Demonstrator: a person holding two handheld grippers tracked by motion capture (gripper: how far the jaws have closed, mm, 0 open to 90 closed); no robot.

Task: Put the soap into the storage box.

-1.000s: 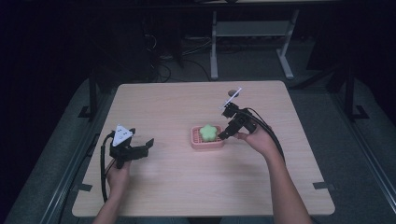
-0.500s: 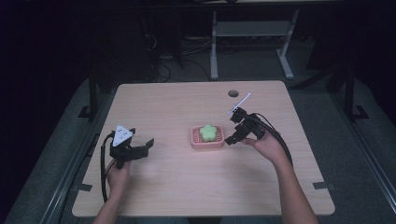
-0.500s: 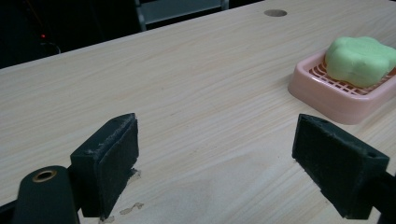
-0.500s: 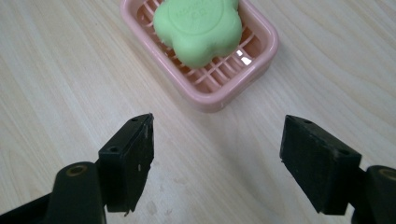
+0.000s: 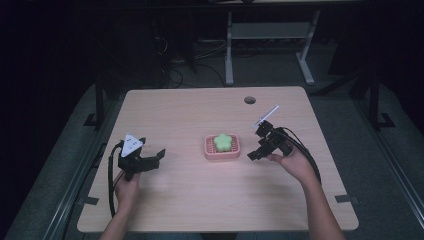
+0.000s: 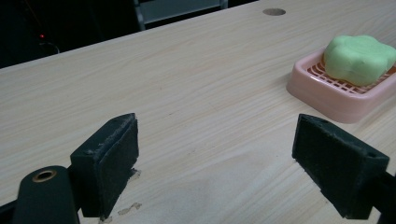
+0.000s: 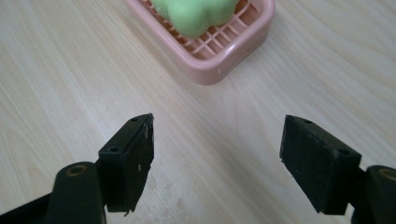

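A green flower-shaped soap (image 5: 222,142) lies in a pink slatted soap dish (image 5: 220,153) near the middle of the wooden table (image 5: 200,110). My right gripper (image 5: 255,151) hovers just right of the dish, open and empty, pointing down at the tabletop. In the right gripper view the dish (image 7: 233,42) and soap (image 7: 196,14) sit beyond the parted jaws. My left gripper (image 5: 156,156) rests at the left side of the table, open and empty. The left gripper view has the dish (image 6: 322,91) and soap (image 6: 359,58) far off at the right.
A round cable hole (image 5: 250,100) sits near the table's far edge. Beyond the table stand a metal frame (image 5: 265,45) and loose cables on a dark floor. Bare tabletop lies between the two grippers and in front of the dish.
My right gripper has pulled back from above the soap dish to its right and lowered a little. The soap stays in the dish. The left gripper has not moved.
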